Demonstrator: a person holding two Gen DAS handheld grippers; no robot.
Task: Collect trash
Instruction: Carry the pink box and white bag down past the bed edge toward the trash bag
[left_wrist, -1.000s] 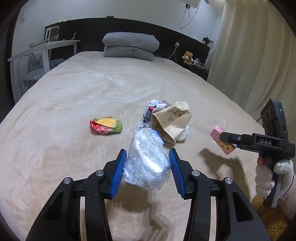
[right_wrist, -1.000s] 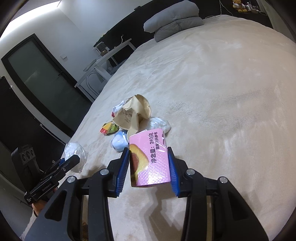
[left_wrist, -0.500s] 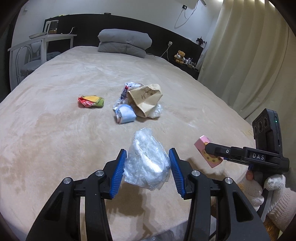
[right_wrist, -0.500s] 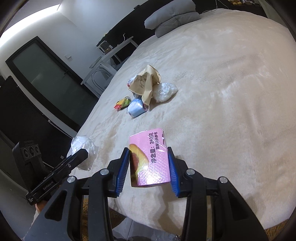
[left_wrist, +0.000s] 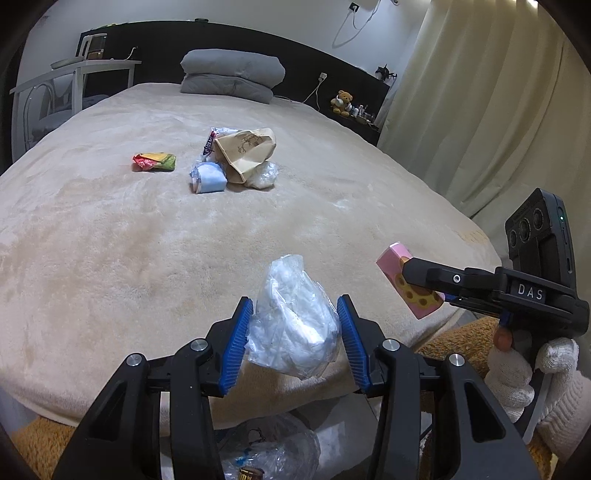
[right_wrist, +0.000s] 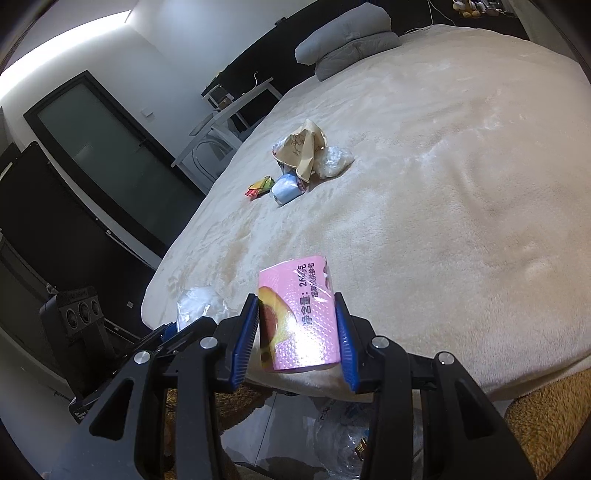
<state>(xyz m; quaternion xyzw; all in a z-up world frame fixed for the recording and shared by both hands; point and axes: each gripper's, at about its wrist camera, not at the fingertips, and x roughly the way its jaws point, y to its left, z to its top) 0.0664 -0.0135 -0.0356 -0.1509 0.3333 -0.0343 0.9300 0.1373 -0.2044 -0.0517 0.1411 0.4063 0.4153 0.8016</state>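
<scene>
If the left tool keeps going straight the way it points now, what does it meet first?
Probably the bed. The left tool, shut on the clear plastic wad, points over the near edge and down at the bare blanket, well short of the trash pile. Depth is uncertain.

The right tongs (right_wrist: 295, 332) clamp a pink packet (right_wrist: 297, 317) over the bed's (right_wrist: 443, 184) edge, a clear trash bag (right_wrist: 343, 439) on the floor below.

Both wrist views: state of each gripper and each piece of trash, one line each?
Left gripper: shut on crumpled clear plastic bag.
Right gripper: shut on pink snack packet.
Brown paper bag: crumpled, on bed.
Red-yellow-green wrapper: lying apart from the pile.
</scene>
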